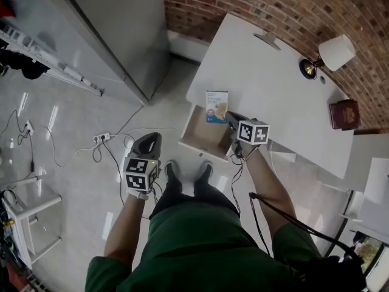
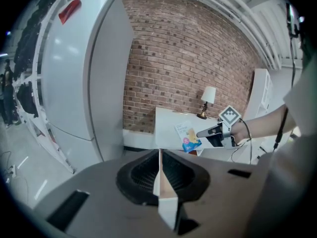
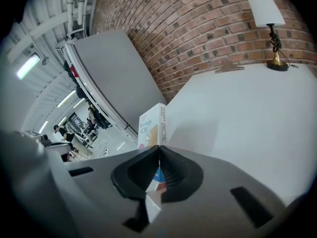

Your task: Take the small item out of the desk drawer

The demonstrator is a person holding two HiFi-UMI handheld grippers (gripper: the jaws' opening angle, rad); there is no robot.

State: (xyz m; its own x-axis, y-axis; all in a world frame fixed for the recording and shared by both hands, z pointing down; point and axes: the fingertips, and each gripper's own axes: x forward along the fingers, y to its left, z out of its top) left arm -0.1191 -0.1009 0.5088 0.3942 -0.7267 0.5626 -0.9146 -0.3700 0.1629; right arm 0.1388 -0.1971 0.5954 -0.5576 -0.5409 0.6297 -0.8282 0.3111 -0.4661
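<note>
Small box (image 1: 216, 106) pinched in right gripper (image 1: 230, 117); left gripper's (image 1: 151, 140) jaws meet, empty.

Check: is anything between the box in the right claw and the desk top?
Nothing visible. The right claw is shut on the box over the open drawer; the desk top beside it is bare, and the lamp stands far back.

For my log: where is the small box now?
In the head view, the small box is clamped in the right gripper, at the front edge of the desk, above the open drawer.
</note>
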